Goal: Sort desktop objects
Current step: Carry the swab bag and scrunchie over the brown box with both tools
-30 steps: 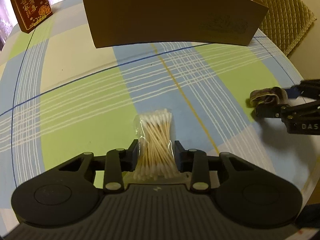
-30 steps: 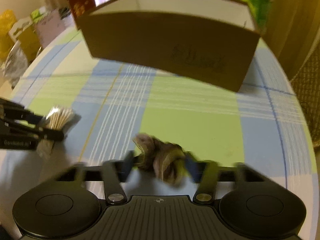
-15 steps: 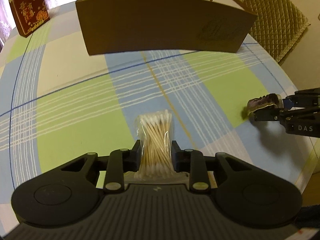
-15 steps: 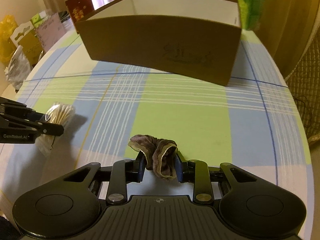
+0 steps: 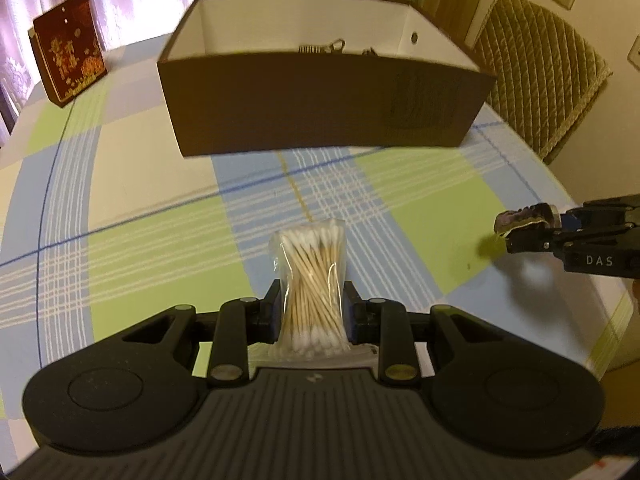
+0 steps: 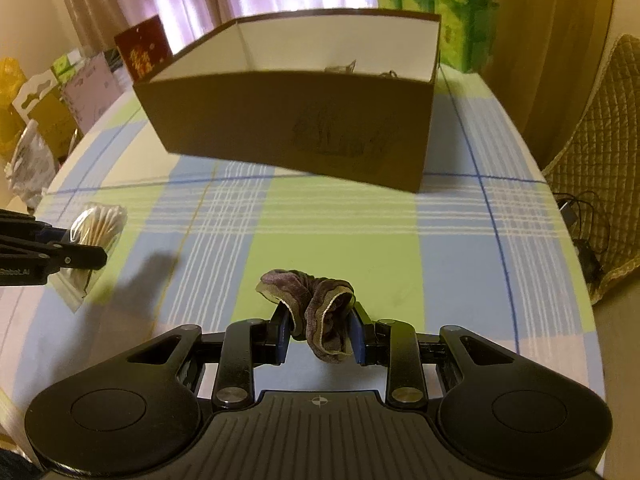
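Clear-bagged cotton swabs (image 5: 313, 280), white tips, wooden sticks

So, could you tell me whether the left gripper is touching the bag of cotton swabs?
Touching: the left wrist view shows the left gripper clamping the bag of cotton swabs from both sides.

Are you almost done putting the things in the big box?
Partly. A few small metal things already lie inside the brown box. Right now the left gripper holds a bag of cotton swabs and the right gripper holds a purple scrunchie, both above the checked tablecloth. Neither is in the box yet, so both remain.
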`<state>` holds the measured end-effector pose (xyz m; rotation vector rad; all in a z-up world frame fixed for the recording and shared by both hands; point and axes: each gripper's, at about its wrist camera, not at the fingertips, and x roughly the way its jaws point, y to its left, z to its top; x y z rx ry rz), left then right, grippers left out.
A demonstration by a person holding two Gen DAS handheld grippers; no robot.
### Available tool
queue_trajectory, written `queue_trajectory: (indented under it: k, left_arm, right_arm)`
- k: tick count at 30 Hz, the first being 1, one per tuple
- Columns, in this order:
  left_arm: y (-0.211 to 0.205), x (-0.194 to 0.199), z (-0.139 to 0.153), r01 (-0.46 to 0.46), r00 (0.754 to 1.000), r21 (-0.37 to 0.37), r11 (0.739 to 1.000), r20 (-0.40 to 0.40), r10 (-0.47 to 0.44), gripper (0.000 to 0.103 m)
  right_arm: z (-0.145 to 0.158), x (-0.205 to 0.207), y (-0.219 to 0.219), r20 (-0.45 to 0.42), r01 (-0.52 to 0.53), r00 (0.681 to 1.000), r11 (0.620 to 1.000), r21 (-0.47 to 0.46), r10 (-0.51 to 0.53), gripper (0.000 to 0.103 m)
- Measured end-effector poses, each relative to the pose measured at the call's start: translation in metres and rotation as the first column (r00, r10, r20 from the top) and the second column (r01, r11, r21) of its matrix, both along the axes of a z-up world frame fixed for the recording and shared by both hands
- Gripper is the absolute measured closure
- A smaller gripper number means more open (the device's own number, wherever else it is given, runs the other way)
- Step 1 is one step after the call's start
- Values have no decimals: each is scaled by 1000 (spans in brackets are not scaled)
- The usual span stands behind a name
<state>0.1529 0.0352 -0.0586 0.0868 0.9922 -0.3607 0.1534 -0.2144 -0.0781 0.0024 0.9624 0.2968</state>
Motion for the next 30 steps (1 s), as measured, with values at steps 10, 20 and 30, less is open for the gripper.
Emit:
queue_trajectory:
  k: [10, 20, 30]
  left_arm:
    - [2, 14, 37, 0, 999, -54, 999, 53, 3, 79]
    - [-1, 36, 59, 15, 995, -84, 996, 99, -6, 79]
    - [-4, 75, 87, 29, 984, -71, 997, 180, -16, 79]
  right_arm:
    - [29, 17, -5, 52, -21, 998, 999, 36, 19, 76]
    - [60, 45, -5, 122, -75, 990, 996, 55, 67, 76]
    - [88, 86, -6, 203, -122, 973, 992, 29, 113, 76]
